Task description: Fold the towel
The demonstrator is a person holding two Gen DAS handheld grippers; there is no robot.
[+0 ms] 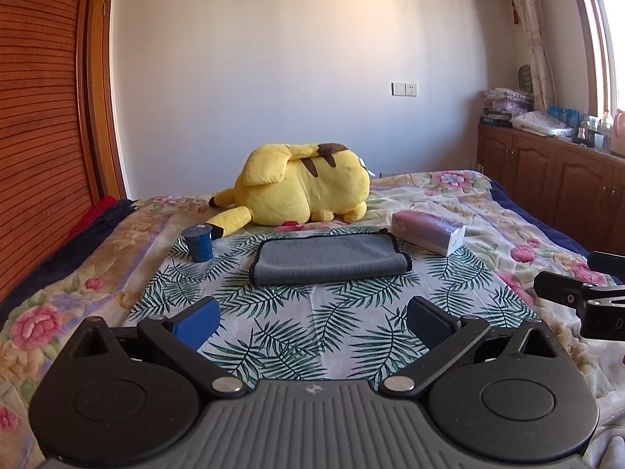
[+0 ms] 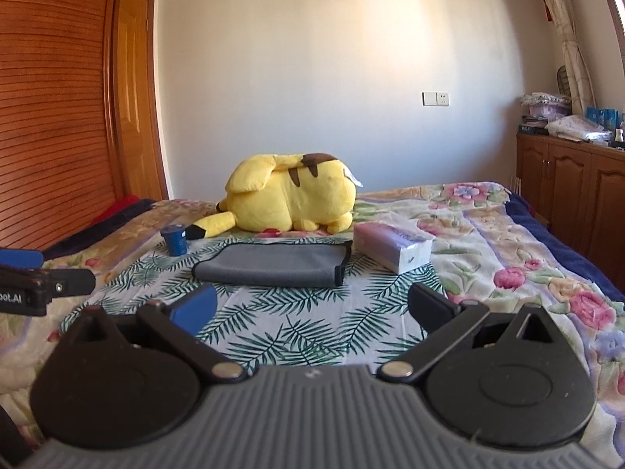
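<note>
A grey towel (image 1: 330, 258) with a dark trim lies folded on the leaf-print cloth (image 1: 312, 324) on the bed. It also shows in the right wrist view (image 2: 273, 265). My left gripper (image 1: 312, 318) is open and empty, hovering above the cloth a short way in front of the towel. My right gripper (image 2: 312, 305) is open and empty, also in front of the towel and slightly to its right. Each gripper shows at the edge of the other's view: the right one (image 1: 578, 293), the left one (image 2: 39, 277).
A yellow plush toy (image 1: 304, 187) lies behind the towel. A blue cup (image 1: 199, 242) stands to the towel's left. A tissue pack (image 1: 429, 232) lies to its right. A wooden wardrobe (image 1: 39, 117) is left of the bed, wooden cabinets (image 1: 554, 179) right.
</note>
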